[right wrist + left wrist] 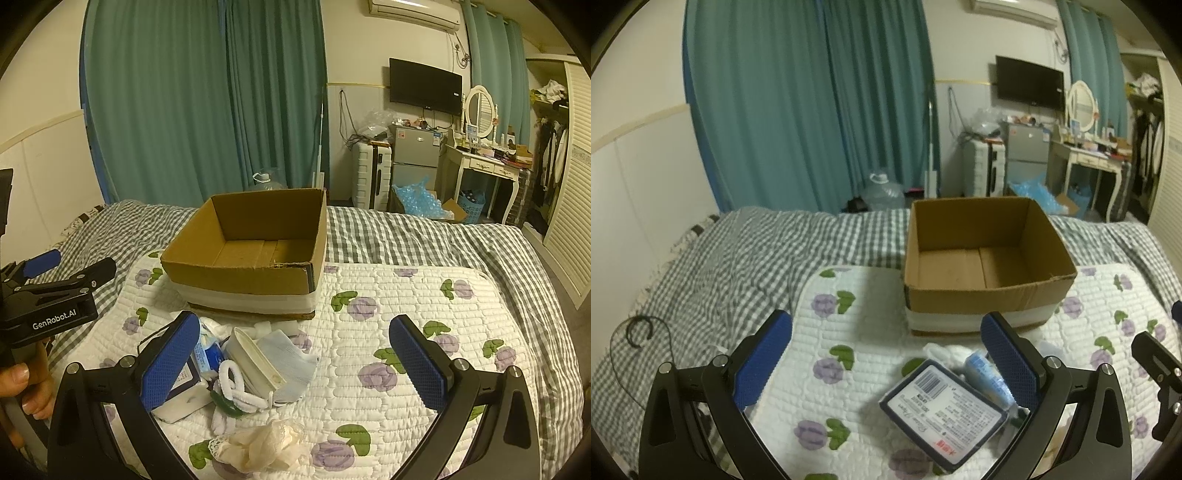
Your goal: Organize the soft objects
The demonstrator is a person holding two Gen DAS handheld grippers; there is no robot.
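Observation:
An empty cardboard box (988, 254) (255, 243) stands on a white quilted mat with purple flowers (849, 350) (388, 314) on the bed. In front of it lies a pile of soft items: a dark-edged tissue pack (942, 410), a small blue-white packet (988, 373) (208, 352), a light blue face mask (291, 360), a white fluffy hair tie (236, 387) and a cream lace cloth (262, 446). My left gripper (886, 363) is open over the mat, the tissue pack between its fingers. My right gripper (295, 363) is open above the pile, holding nothing.
A grey checked bedspread (738, 258) (424, 236) covers the bed. A black cord (639, 328) lies on it at left. A hand (22, 387) holds the left gripper's handle at the left edge. Teal curtains, a suitcase, fridge and dressing table stand beyond.

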